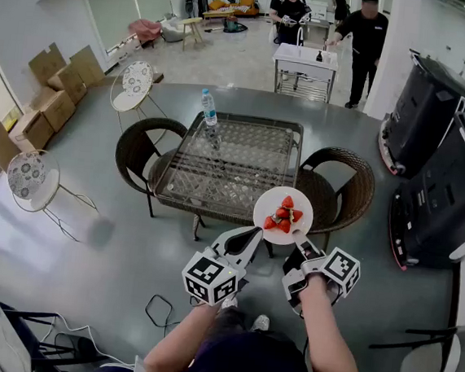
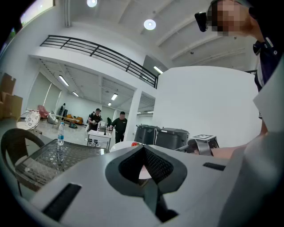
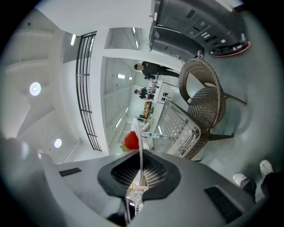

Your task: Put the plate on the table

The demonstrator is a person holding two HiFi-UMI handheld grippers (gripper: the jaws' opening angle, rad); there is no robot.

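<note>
A white plate (image 1: 284, 204) with a few strawberries (image 1: 284, 215) is held in the air just off the near right corner of the glass-topped wicker table (image 1: 241, 178). My left gripper (image 1: 254, 232) is shut on the plate's near left rim. My right gripper (image 1: 302, 243) is shut on the near right rim. In the left gripper view the plate (image 2: 120, 145) shows past the closed jaws, with white rim in the gap. In the right gripper view the plate (image 3: 140, 133) runs edge-on between the jaws, a strawberry (image 3: 131, 140) beside it. A water bottle (image 1: 210, 109) stands on the table's far edge.
Wicker chairs stand at the table's left (image 1: 138, 151) and right (image 1: 343, 184). Large black machines (image 1: 441, 185) fill the right side. A white cart (image 1: 305, 65) and people (image 1: 366, 30) are beyond the table. Round patterned side tables (image 1: 27, 178) and cardboard boxes (image 1: 58, 83) are at the left.
</note>
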